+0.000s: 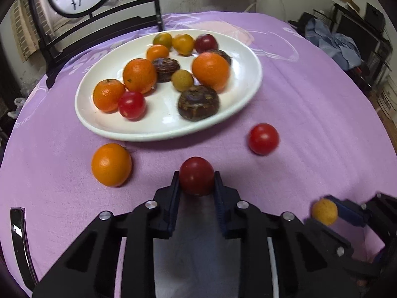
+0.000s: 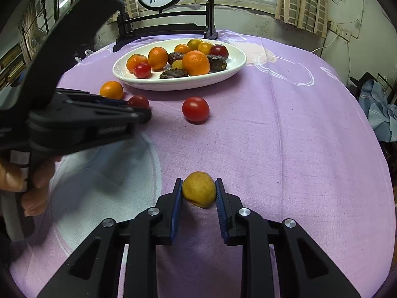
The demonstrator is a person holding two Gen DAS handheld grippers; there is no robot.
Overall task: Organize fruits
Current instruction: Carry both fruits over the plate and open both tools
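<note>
Gripping a dark red tomato (image 1: 196, 175), the left tool (image 1: 197, 182) nears the right tool (image 2: 199, 193), clamped on a yellow fruit (image 2: 199, 192).

My left gripper (image 1: 197, 181) is matt black plastic with bright metal pivot pins; my right gripper (image 2: 198, 193) is the same, its fingers faced with ribbed blue pads (image 2: 176, 213). The tablecloth (image 2: 285, 149) is matt woven purple cloth. At 12 o'clock, the plate (image 1: 158, 114) is smooth, glossy white ceramic. The dark red tomato (image 1: 196, 175) is smooth, faintly shiny; the yellow fruit (image 2: 199, 192) is dull, finely rough.
</note>
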